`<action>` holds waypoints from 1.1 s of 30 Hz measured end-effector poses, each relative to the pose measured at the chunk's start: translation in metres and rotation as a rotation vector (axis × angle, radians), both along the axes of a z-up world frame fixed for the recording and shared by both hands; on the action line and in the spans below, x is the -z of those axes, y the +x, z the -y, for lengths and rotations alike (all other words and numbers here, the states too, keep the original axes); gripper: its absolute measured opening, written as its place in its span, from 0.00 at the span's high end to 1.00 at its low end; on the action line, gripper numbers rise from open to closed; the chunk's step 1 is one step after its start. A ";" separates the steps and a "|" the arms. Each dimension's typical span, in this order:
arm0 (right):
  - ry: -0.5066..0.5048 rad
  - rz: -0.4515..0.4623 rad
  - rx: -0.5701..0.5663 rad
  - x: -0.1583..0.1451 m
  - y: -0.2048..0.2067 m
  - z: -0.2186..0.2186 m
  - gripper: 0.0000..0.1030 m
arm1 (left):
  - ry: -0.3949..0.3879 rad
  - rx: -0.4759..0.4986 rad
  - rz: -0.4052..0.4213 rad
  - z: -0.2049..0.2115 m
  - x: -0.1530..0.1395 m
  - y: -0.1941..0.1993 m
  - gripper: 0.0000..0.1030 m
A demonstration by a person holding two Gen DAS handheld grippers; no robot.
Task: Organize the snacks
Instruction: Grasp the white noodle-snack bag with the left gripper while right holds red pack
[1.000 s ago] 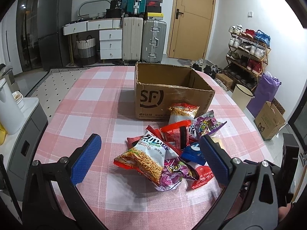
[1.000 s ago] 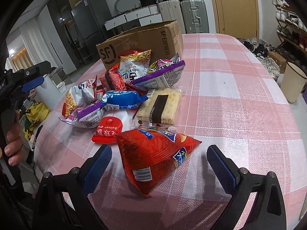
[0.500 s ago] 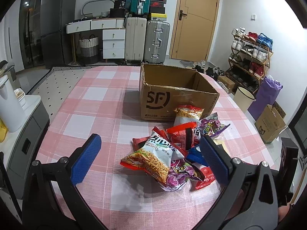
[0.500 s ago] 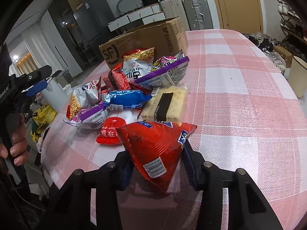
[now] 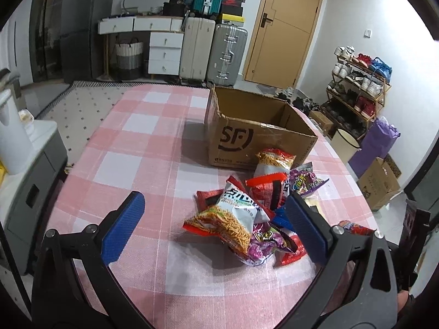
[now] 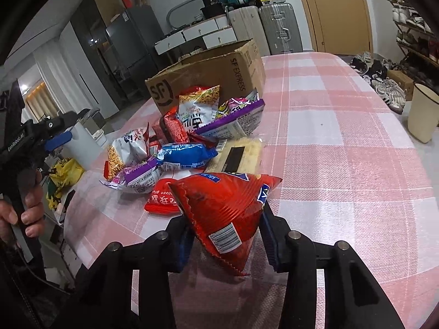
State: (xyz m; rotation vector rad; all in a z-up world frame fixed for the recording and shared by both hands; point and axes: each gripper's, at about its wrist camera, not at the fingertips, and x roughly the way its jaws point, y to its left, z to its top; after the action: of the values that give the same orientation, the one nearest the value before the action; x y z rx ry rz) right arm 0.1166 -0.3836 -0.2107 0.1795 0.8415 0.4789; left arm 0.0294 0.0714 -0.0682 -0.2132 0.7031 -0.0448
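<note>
right tool: clamped on a red snack bag, blue pads pinching it from both sides near its barcode end, so the bag sits tilted with one corner pointing down past the fingers

left tool: wide open, nothing between the blue pads, hovering over the desk on the near side of the snack pile

snack pile: heaped on the pink checked cloth right in front of the box. There's a noodle-snack bag on top at the near edge, purple bags, a blue packet, small red packs and a flat pale cracker pack with a dark band

cardboard box: open-topped SF Express carton, standing on the desk just behind the pile, one noodle bag leaning against its front wall. Can't see anything inside from these angles

red bag vs pile: it's at the near edge of the heap, just in front of a flat red packet

background: suitcases, a white drawer unit, a wooden door, shoe rack off to the side
</note>
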 end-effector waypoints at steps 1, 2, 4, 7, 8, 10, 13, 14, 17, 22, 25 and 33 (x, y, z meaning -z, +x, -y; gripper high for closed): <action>0.000 0.002 0.002 -0.001 0.000 0.001 0.58 | -0.007 0.001 -0.004 -0.003 0.002 0.000 0.01; 0.001 0.003 0.003 -0.001 0.000 0.002 0.58 | -0.014 0.002 -0.009 -0.005 0.003 0.000 0.01; 0.003 0.004 0.001 -0.001 -0.001 0.003 0.58 | -0.034 0.001 -0.024 -0.010 0.008 0.001 0.01; 0.004 0.005 -0.002 -0.001 -0.004 0.002 0.58 | -0.055 -0.002 -0.049 -0.016 0.016 0.004 0.01; 0.004 0.004 -0.003 0.000 -0.004 0.002 0.58 | -0.066 0.005 -0.067 -0.017 0.019 0.007 0.01; 0.005 0.006 -0.008 0.000 -0.004 0.002 0.58 | -0.064 0.040 -0.103 -0.013 0.025 0.012 0.01; 0.004 0.007 -0.012 0.001 -0.004 0.001 0.58 | 0.017 0.088 -0.110 0.002 0.029 0.015 0.01; 0.004 0.006 -0.012 0.001 -0.004 0.001 0.58 | 0.039 0.107 -0.109 0.009 0.031 0.016 0.01; -0.002 0.007 -0.013 0.002 -0.004 0.000 0.58 | 0.053 0.133 -0.115 0.017 0.034 0.021 0.01; 0.002 0.004 -0.009 0.005 -0.003 0.001 0.58 | 0.086 0.145 -0.129 0.024 0.041 0.032 0.01; 0.005 -0.003 -0.007 0.008 -0.002 0.003 0.58 | 0.102 0.150 -0.139 0.028 0.045 0.040 0.01; 0.012 -0.015 0.000 0.014 0.001 0.006 0.58 | 0.131 0.179 -0.158 0.039 0.056 0.059 0.01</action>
State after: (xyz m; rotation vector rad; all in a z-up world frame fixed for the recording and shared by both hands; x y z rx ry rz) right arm 0.1179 -0.3895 -0.2242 0.1943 0.8532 0.4834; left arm 0.0885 0.0323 -0.1238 -0.0271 0.8779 -0.1539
